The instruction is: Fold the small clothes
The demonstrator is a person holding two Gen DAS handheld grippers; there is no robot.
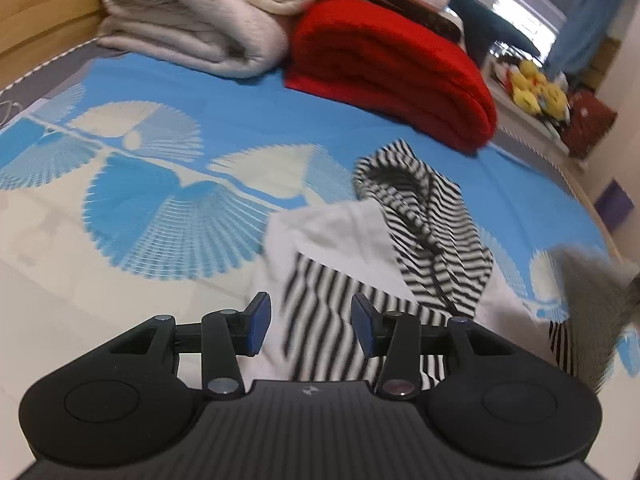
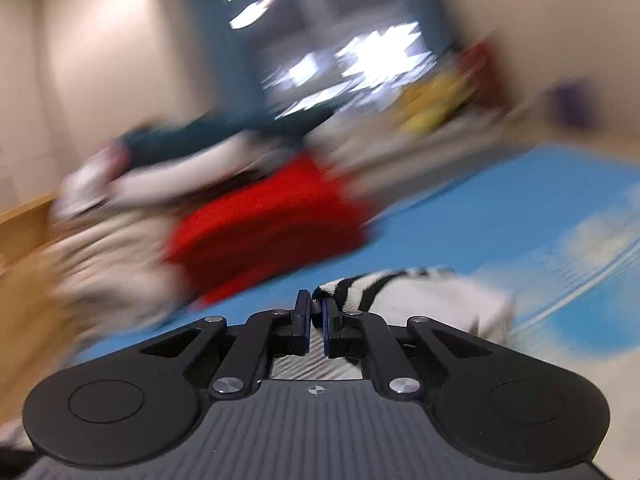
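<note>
Garment: black-and-white striped garment (image 1: pixel 424 216) crumpled on the bed sheet (image 1: pixel 180 92), just ahead of the left gripper (image 1: pixel 310 326).
Left gripper: parted, grasping nothing.
Right gripper (image 2: pixel 316 320): clenched on a striped edge.
Beyond: red blanket (image 1: pixel 392 68), cream blanket (image 1: pixel 192 12).

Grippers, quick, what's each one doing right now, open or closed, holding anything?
Left gripper: open, empty, above the striped garment.
Right gripper: shut on a fold of the striped garment.
</note>
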